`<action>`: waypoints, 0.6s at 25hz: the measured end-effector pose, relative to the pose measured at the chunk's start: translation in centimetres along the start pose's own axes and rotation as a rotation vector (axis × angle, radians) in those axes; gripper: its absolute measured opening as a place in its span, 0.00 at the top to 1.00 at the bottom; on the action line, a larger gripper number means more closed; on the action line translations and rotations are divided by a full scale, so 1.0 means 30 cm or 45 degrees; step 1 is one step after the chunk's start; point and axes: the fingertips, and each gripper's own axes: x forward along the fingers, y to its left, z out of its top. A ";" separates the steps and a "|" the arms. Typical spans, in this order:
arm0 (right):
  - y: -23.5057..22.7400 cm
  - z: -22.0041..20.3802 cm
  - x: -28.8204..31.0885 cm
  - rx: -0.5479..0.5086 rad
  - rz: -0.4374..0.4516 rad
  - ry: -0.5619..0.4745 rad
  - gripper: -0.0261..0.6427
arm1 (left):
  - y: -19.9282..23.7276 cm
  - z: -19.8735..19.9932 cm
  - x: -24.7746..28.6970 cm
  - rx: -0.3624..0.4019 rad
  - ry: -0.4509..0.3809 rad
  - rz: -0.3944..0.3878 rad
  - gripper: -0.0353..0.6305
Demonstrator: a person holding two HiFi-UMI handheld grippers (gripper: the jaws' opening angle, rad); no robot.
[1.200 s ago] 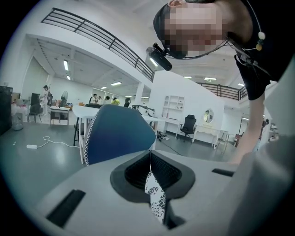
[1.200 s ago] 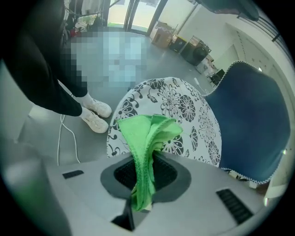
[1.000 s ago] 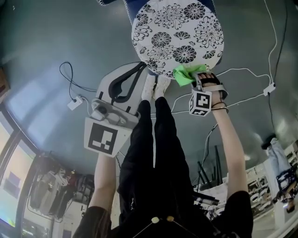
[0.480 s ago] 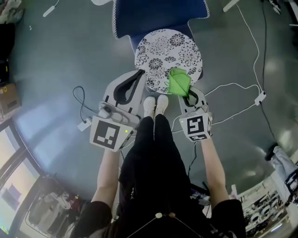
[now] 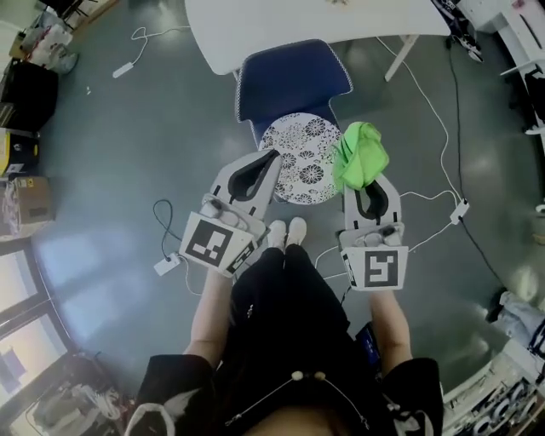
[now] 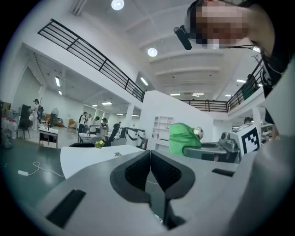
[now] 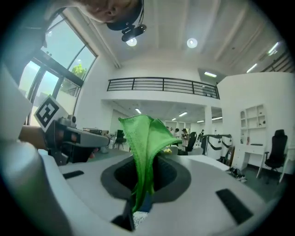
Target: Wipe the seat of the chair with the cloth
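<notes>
The chair has a blue back and a round seat cushion with a black-and-white flower print; it stands in front of my feet in the head view. My right gripper is shut on a green cloth, raised well above the floor to the right of the seat. The cloth folds up between the jaws in the right gripper view. My left gripper is shut with nothing in it, held up over the seat's left edge. In the left gripper view the cloth shows to the right.
A white table stands behind the chair. White cables and a power strip lie on the grey floor at right, another cable at left. Boxes sit at the far left.
Both grippers have lifted up and away from the seat, and the green cloth has come off the cushion with the right one. The view has pulled back, so the chair looks smaller.
</notes>
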 end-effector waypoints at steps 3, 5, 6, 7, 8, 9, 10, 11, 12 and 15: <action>-0.027 0.153 -0.022 -0.038 -0.022 -0.093 0.89 | -0.059 0.137 -0.005 0.065 -0.065 -0.029 0.94; -0.050 0.235 -0.022 -0.022 -0.036 -0.143 0.89 | -0.082 0.219 -0.005 0.114 -0.114 -0.035 0.94; -0.058 0.271 -0.022 -0.008 -0.041 -0.162 0.89 | -0.089 0.257 -0.006 0.133 -0.140 -0.036 0.94; -0.063 0.301 -0.021 0.008 -0.043 -0.177 0.89 | -0.093 0.290 -0.009 0.148 -0.164 -0.037 0.94; -0.065 0.326 -0.022 0.023 -0.042 -0.187 0.89 | -0.094 0.318 -0.013 0.161 -0.182 -0.037 0.94; -0.063 0.345 -0.024 0.031 -0.040 -0.194 0.89 | -0.094 0.340 -0.018 0.173 -0.195 -0.035 0.94; -0.061 0.359 -0.028 0.032 -0.040 -0.198 0.89 | -0.092 0.358 -0.023 0.185 -0.204 -0.032 0.94; -0.057 0.370 -0.034 0.026 -0.044 -0.200 0.89 | -0.091 0.372 -0.029 0.195 -0.211 -0.028 0.94; -0.054 0.380 -0.041 0.020 -0.050 -0.203 0.89 | -0.089 0.384 -0.036 0.203 -0.217 -0.023 0.94; -0.047 0.412 -0.060 0.019 -0.069 -0.216 0.89 | -0.083 0.417 -0.052 0.217 -0.233 -0.015 0.94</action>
